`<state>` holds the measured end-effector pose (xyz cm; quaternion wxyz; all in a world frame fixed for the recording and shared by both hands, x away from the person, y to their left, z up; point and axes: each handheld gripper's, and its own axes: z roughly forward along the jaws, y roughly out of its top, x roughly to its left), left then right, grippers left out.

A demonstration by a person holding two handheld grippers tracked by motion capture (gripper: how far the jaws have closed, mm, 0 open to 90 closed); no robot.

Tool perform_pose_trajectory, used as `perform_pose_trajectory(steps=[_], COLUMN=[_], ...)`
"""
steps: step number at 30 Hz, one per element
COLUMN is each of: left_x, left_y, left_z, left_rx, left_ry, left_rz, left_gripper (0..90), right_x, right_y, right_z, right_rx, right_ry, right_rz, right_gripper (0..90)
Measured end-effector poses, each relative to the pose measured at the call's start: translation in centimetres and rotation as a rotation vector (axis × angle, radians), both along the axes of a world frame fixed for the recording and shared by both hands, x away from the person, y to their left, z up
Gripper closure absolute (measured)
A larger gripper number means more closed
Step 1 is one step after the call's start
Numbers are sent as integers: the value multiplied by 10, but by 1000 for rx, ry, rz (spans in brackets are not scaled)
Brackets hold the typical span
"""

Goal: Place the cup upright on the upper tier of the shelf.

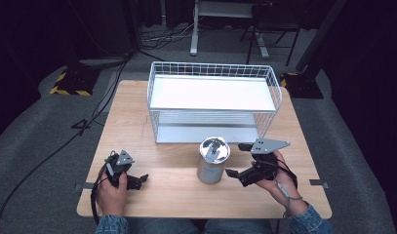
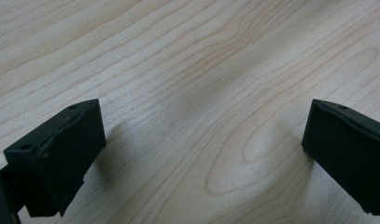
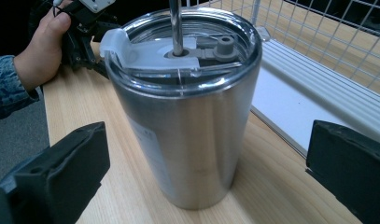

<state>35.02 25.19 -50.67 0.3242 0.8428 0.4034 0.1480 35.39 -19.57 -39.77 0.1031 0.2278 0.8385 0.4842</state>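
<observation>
steel tumbler (image 1: 213, 161) w/ clear lid and a metal straw stands upright on the desk (image 1: 137, 126), near the front edge, just in front of the white wire rack (image 1: 213, 100). the rack has a flat white top shelf and a lower shelf; both look bare.

right claw (image 1: 238, 160) sits just right of the tumbler, jaws spread wide, aimed at it. in the right gripper view the tumbler (image 3: 185, 107) stands between the two black jaws, w/ a gap on each side, so nothing gripped yet. straw (image 3: 175, 25) rises from the lid, centre-ish; a small grey plug sits next to it.

left claw (image 1: 136, 181) rests low over the desk at front left, well apart from the tumbler. left gripper view shows bare wood grain (image 2: 201, 93) between its jaws, which stand open w/ nothing in them. the person's left hand (image 3: 40, 51) is also in the right gripper view, behind the tumbler.

step in hand, as i read it: approach/pre-grasp on the tumbler w/ the right claw. prob. the aim is to move it to the rack, can't be sure which shelf.

next move calls for: push the claw fwd a bit so the jaws straddle the body mid-height, below the lid rim, then close square on the wall. it's smooth steel and tapered, so it could slip if gripped too low. lift straight and keep it upright, mind the straw near the rack wires.
</observation>
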Motion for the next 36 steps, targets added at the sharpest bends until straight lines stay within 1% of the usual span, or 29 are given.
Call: perform_pose_trajectory(steps=[5,14,19,23,24,27,28,32,36], left_x=[0,0,0,0,0,0,0,0,0], left_y=[0,0,0,0,0,0,0,0,0], left_z=[0,0,0,0,0,0,0,0,0], left_rx=[0,2,0,2,1,0,2,1,0], left_ry=[0,-1,0,-1,0,0,-1,0,0], left_rz=[0,0,0,0,0,0,1,0,0], left_gripper=[0,0,0,0,0,0,0,0,0], right_x=[5,11,12,13,14,13,14,17,19], right_y=[8,24,32,36,40,44,46,48,50], right_z=[-4,-12,-15,-17,-18,-21,-22,-25,-28], right_rx=[5,32,38,46,44,17,20,35,50], right_ry=[5,6,-23,-22,-30,-72,-73,-53,-48], right_rz=[9,43,45,39,25,37,37,37,45], right_gripper=[0,0,0,2,5,11,13,10,14])
